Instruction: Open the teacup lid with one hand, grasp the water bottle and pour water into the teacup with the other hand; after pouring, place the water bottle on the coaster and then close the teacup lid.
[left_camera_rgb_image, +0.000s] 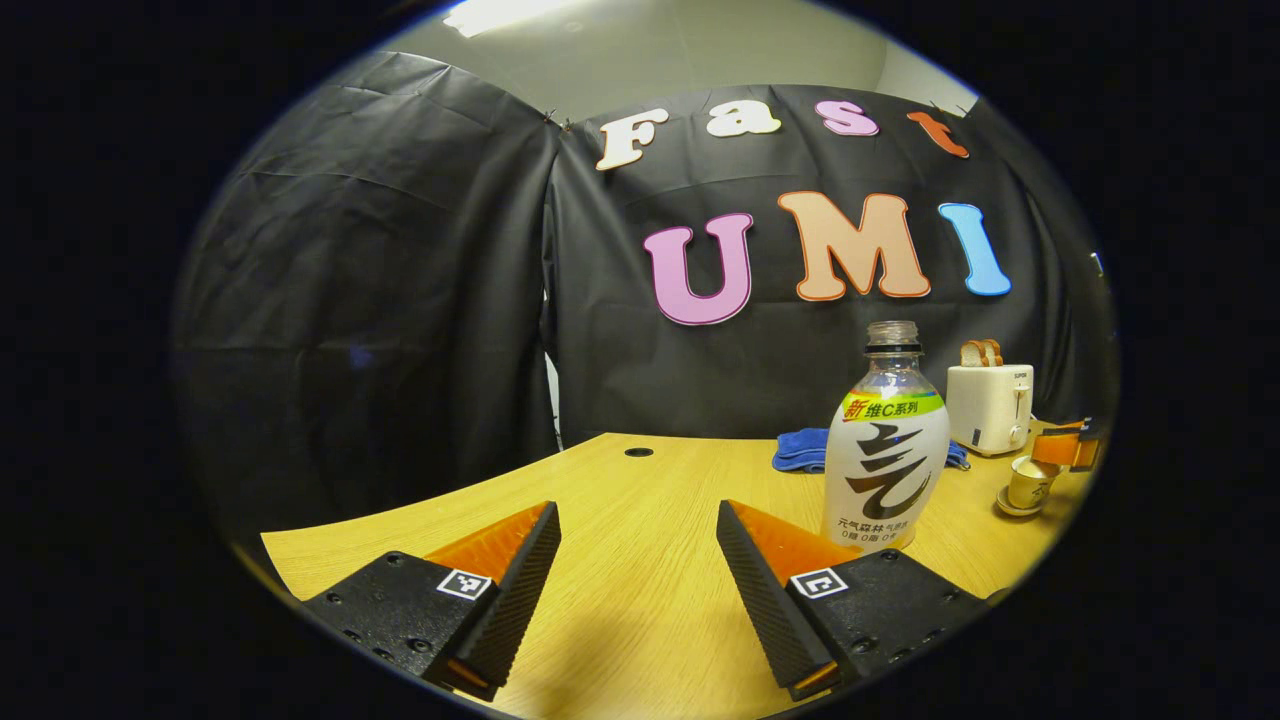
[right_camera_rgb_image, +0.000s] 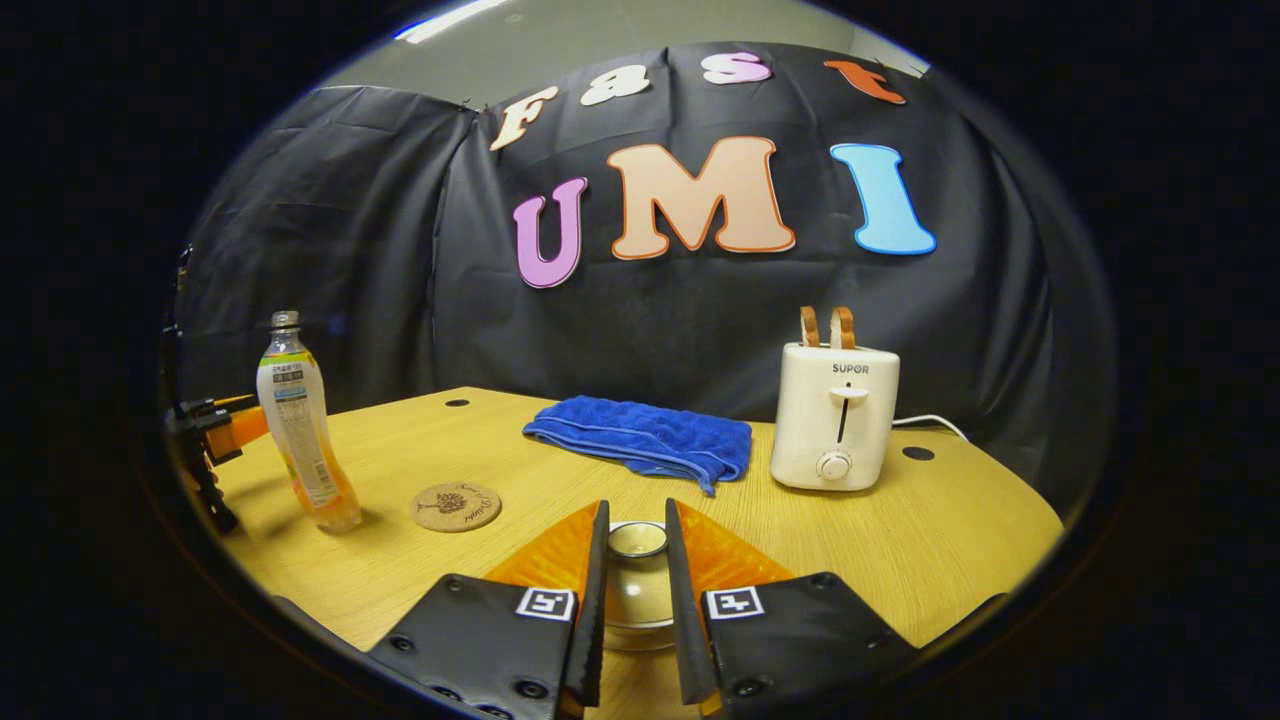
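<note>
**Desk:** On the wooden table (right_camera_rgb_image: 900, 540), around the task's things?

**Photographer:** Blue towel (right_camera_rgb_image: 645, 440) crumpled at the back, cream toaster (right_camera_rgb_image: 835, 420) to its right with two slices standing in the slots and a white cable (right_camera_rgb_image: 930, 422) trailing behind. Round cork coaster (right_camera_rgb_image: 456, 506) lying bare, just beside the water bottle (right_camera_rgb_image: 300, 430). Same towel (left_camera_rgb_image: 800, 450) and toaster (left_camera_rgb_image: 990, 405) seen past the bottle (left_camera_rgb_image: 885, 450) in the left gripper view.

**Desk:** Blocking either approach?

**Photographer:** Bare tabletop (left_camera_rgb_image: 640, 480) between the left gripper (left_camera_rgb_image: 636, 510) and the bottle. Bottle itself partly covering the towel from that side.

**Desk:** Legible writing?

**Photographer:** Printed wrap on the bottle, big dark brush strokes under a green and yellow band. Short brand word on the toaster's front. Dark printed motif on the coaster, too small to make out.

**Desk:** Fingers and targets?

**Photographer:** Left gripper spread wide, holding nothing; bottle upright, uncapped, ahead and right of the right-hand finger, not touching. Right gripper (right_camera_rgb_image: 636, 510) drawn narrow, one finger on each side of the teacup lid (right_camera_rgb_image: 638, 540), teacup (right_camera_rgb_image: 638, 610) low between them. Close against the lid on both sides; actual pinch impossible to confirm. Teacup (left_camera_rgb_image: 1030, 483) on its saucer at the far right in the left gripper view, right gripper (left_camera_rgb_image: 1070, 447) above it. Left gripper (right_camera_rgb_image: 215, 430) near the bottle in the right gripper view.
</note>
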